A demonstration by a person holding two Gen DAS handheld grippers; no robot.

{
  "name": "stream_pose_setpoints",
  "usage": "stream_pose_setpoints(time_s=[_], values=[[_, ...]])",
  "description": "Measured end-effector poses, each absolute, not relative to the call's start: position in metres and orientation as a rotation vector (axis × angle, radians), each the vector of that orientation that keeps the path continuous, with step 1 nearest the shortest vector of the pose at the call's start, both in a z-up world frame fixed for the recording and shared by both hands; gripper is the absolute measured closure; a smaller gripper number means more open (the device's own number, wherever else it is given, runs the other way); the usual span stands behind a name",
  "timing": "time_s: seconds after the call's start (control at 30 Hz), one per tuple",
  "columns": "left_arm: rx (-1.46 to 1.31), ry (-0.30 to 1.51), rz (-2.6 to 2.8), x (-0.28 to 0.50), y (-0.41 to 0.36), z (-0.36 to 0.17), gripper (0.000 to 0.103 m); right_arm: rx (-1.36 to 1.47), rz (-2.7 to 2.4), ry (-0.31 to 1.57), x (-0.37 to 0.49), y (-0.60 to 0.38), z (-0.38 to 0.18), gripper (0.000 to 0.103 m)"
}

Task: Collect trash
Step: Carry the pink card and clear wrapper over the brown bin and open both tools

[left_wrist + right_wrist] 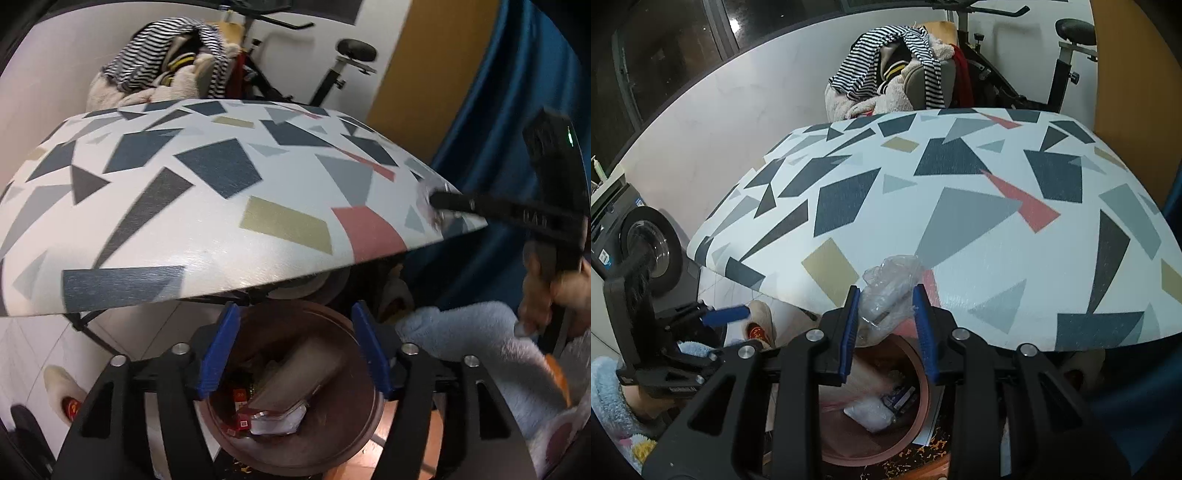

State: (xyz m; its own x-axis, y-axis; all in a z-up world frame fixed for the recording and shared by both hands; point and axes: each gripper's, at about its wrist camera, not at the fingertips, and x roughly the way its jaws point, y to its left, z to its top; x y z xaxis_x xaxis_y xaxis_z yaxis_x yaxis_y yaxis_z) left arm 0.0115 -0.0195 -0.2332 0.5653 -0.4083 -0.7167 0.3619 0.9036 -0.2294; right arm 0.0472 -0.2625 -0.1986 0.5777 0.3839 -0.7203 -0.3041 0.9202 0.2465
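The right hand-held gripper (886, 325) has its 2 blue fingers around a clear plastic wrapper (886, 291) at the edge of the surface (1015, 240). It looks pinched. The bin (923, 373) sits just below. The person should squeeze firmly, then carry it over the bin. The left hand-held gripper (293, 354) is spread apart and empty.

1 bin (916, 424), 1 wrapper (890, 291), 1 table (997, 236)
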Motion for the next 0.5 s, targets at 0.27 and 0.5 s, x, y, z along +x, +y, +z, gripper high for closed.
stream_pose_setpoints(time_s=[0.27, 0.5], values=[[-0.03, 0.742, -0.361, 0.001, -0.003, -0.191, 0.011, 0.058, 0.447, 0.929, 0.041, -0.242, -0.22, 0.071], [-0.047, 0.705, -0.291, -0.005, 0.017, -0.173, 0.01, 0.024, 0.495, 1.002, 0.033, -0.217, -0.245, 0.071]])
